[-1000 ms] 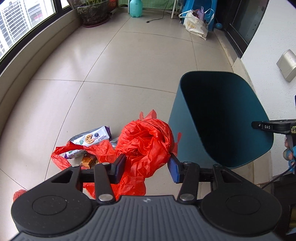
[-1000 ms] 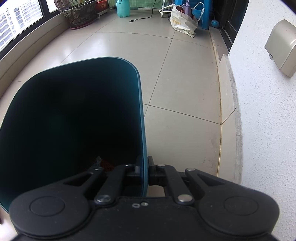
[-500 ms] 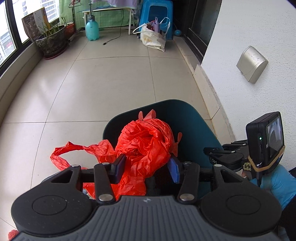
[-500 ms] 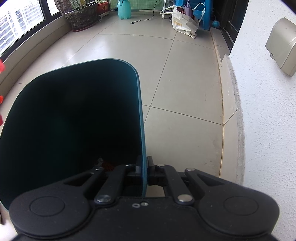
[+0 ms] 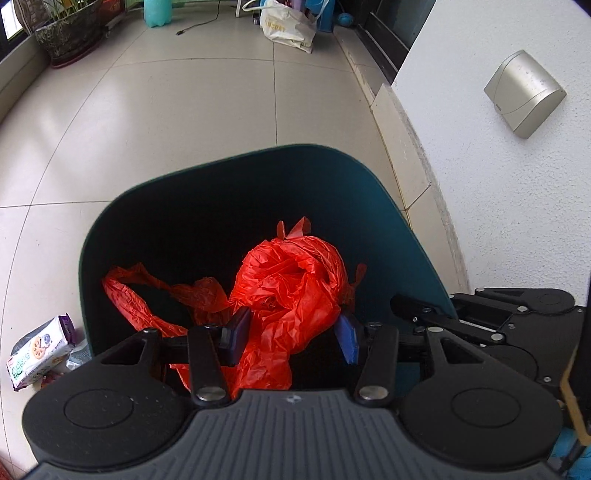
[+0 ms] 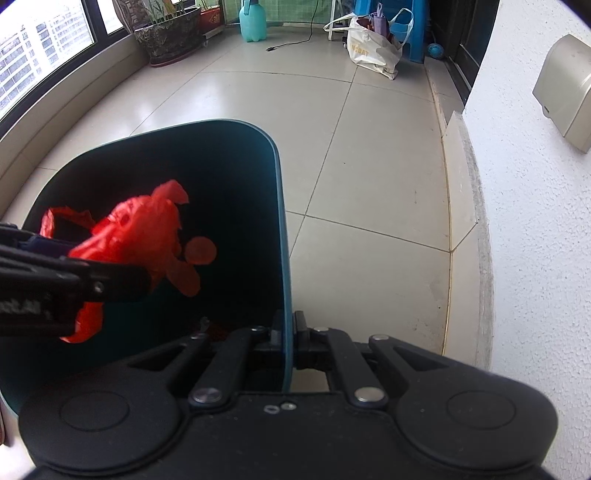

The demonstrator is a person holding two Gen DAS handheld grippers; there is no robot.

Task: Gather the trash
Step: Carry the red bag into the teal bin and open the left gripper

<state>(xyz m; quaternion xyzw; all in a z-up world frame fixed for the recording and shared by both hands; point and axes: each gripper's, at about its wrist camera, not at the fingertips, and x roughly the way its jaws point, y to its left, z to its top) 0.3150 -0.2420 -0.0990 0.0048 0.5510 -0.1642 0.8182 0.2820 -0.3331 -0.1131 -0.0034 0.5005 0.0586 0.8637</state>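
Observation:
My left gripper [image 5: 291,332] is shut on a crumpled red plastic bag [image 5: 295,280], which hangs over the dark mouth of the teal trash bin [image 5: 384,199]. One bag handle trails to the left inside the rim. In the right wrist view the same red bag [image 6: 144,229] and the left gripper's arm come in from the left above the bin. My right gripper [image 6: 287,332] is shut on the teal bin's right rim [image 6: 282,236], one finger inside and one outside. A biscuit packet [image 5: 37,350] lies on the floor left of the bin.
A white wall with a metal box [image 5: 524,92] runs along the right, with a raised tiled kerb [image 5: 402,147] at its foot. Far back stand a potted plant [image 6: 170,33], a teal jug [image 6: 253,22], a white bag [image 6: 373,51] and a blue stool [image 6: 410,40]. Beige floor tiles surround the bin.
My left gripper carried the red bag from the floor beside the bin to the right and down over its opening. The right gripper kept its hold on the rim.

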